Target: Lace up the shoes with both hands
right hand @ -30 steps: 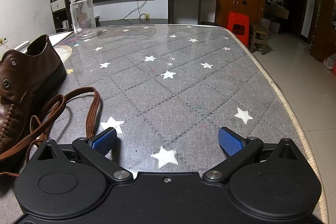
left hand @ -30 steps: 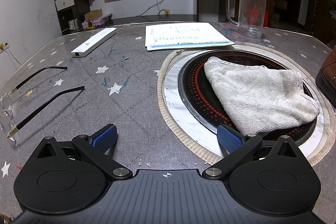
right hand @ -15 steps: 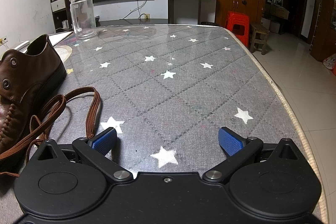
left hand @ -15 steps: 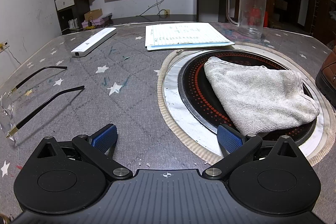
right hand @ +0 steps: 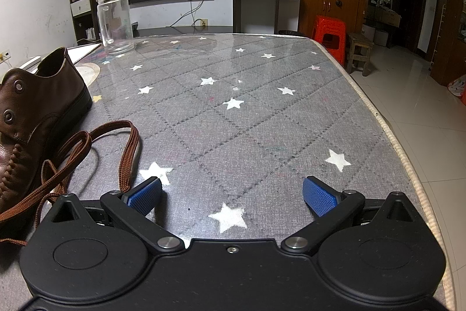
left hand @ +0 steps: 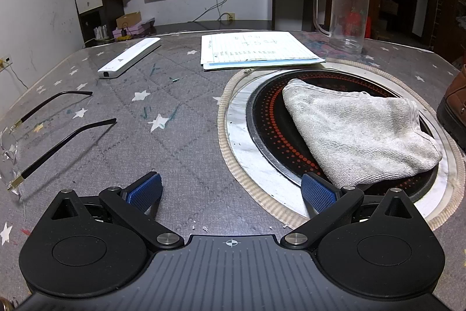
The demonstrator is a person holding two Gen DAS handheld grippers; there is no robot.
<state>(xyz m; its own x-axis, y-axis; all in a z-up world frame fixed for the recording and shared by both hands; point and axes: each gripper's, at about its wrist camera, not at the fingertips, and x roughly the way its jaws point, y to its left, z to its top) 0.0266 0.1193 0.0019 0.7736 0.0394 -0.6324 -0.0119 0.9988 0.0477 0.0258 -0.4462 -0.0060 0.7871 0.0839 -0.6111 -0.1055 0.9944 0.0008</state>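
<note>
Nothing is changing from a second ago: the left gripper (left hand: pixel 230 191) and right gripper (right hand: pixel 231 194) are still resting wide open and empty, leaving the brown leather shoe (right hand: pixel 32 118) and its loose brown lace (right hand: pixel 128 153) untouched beside the right one, so lacing is not yet beginning.

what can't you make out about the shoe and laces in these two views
- Brown shoe, right wrist view: toe and most eyelets cut off by the left edge.
- Same shoe in the left wrist view: only a sliver at the right edge.
- Brown shoelace: its ends run behind the right claw body and off frame.
- Paper sheet: writing too small to read.
</note>
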